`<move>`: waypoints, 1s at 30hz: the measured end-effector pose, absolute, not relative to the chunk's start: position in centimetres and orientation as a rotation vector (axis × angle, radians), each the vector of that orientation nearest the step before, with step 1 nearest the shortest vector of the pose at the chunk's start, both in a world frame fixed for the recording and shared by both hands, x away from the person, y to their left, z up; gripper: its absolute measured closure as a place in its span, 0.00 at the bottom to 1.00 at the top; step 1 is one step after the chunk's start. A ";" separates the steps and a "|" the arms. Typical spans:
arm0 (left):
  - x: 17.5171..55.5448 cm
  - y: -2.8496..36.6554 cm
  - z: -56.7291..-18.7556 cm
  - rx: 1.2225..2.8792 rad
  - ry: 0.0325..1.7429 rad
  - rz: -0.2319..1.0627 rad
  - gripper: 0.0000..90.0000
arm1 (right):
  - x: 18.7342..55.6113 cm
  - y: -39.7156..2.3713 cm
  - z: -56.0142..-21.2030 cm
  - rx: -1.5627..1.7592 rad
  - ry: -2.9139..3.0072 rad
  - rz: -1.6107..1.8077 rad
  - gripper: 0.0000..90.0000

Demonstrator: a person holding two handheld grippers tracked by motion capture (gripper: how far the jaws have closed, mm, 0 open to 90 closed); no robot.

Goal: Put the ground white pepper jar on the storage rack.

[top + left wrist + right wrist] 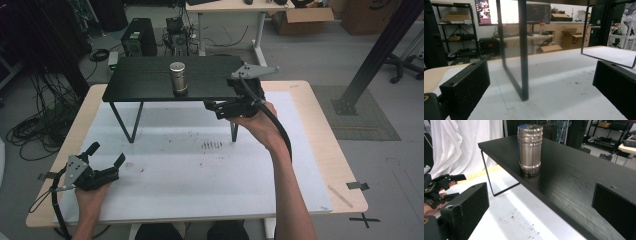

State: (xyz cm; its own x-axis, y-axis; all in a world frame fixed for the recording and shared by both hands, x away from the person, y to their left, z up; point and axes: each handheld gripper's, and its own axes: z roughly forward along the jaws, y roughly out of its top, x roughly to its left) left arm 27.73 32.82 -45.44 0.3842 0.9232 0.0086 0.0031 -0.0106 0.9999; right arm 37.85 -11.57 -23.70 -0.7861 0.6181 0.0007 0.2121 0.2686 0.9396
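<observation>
A steel canister [178, 78] stands upright on the black shelf [145, 80], its contents hidden. The right gripper [216, 107], jaws spread and empty, hangs at the shelf's front edge, near the canister. The left gripper [107, 155] rests low on the white mat [200, 170], jaws wide apart, facing a shelf leg [523, 62].

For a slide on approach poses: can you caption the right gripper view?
Open right gripper faces an upright metal cylinder standing on a black raised shelf above the white table mat.
</observation>
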 end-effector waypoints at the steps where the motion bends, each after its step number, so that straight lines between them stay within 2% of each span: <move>1: 27.7 32.8 -45.4 1.381 0.913 0.918 0.02 | 37.7 -11.8 -23.9 0.760 2.176 1.524 0.01; 30: 27.7 32.8 -45.4 1.381 0.912 0.920 0.02 | 34.0 -16.6 -31.9 0.934 2.043 1.449 0.01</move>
State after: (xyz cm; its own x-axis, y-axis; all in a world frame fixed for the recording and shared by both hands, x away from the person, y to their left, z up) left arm 27.71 32.82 -45.44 0.3836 0.9235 0.0101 0.0014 -0.0115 0.9999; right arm 34.00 -16.56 -31.87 -0.6614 0.7499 0.0136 0.2608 0.2130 0.9416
